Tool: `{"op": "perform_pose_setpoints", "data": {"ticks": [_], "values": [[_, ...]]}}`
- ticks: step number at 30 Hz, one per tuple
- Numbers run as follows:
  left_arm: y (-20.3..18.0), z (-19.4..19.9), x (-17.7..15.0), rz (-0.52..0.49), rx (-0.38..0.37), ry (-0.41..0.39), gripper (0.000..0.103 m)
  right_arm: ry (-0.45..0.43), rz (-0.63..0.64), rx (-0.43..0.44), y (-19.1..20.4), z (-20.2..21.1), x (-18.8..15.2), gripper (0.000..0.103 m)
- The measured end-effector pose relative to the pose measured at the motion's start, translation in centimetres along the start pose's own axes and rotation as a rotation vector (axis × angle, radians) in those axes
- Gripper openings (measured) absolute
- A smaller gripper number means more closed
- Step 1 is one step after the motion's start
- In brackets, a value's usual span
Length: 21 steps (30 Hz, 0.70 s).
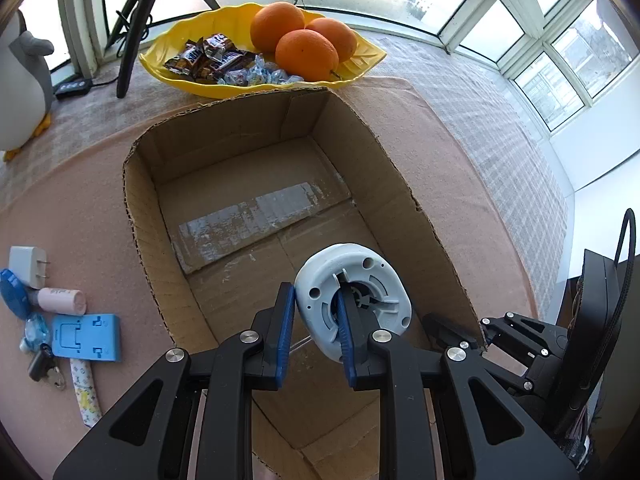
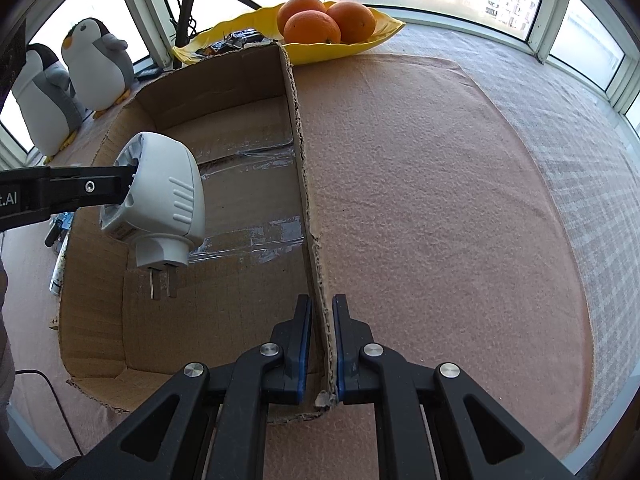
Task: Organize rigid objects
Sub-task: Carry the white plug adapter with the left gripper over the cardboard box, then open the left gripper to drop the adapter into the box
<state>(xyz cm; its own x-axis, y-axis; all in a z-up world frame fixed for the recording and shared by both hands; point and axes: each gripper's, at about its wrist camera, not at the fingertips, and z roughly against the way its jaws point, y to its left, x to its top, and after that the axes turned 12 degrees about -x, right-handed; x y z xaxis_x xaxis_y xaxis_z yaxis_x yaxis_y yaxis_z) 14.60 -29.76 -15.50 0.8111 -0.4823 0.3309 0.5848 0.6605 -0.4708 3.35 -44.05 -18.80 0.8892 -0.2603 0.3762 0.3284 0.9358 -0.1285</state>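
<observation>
My left gripper is shut on a white plug adapter and holds it over the open cardboard box. In the right wrist view the adapter hangs above the box floor with its prongs pointing down. My right gripper is shut on the right wall of the box near its front corner. Left of the box lie a white charger, a pink tube, a blue stand, a blue round thing and keys.
A yellow bowl with three oranges and candy stands behind the box. Plush penguins sit at the back left by the window. A tripod stands behind the bowl. A pink mat covers the table.
</observation>
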Motion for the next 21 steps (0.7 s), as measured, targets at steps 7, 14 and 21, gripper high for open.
{"op": "perform_pose_setpoints", "data": {"ticks": [7, 14, 21], "values": [[-0.4, -0.7, 0.4, -0.014, 0.013, 0.015, 0.020, 0.004, 0.001, -0.001, 0.1, -0.3, -0.1, 0.009], [-0.9, -0.4, 0.9, -0.023, 0.000, 0.010, 0.038, 0.016, -0.002, 0.012, 0.1, -0.7, -0.1, 0.009], [-0.2, 3.7, 1.1, -0.044, 0.003, -0.061, 0.041, 0.021, 0.007, 0.013, 0.1, -1.1, 0.0, 0.009]]}}
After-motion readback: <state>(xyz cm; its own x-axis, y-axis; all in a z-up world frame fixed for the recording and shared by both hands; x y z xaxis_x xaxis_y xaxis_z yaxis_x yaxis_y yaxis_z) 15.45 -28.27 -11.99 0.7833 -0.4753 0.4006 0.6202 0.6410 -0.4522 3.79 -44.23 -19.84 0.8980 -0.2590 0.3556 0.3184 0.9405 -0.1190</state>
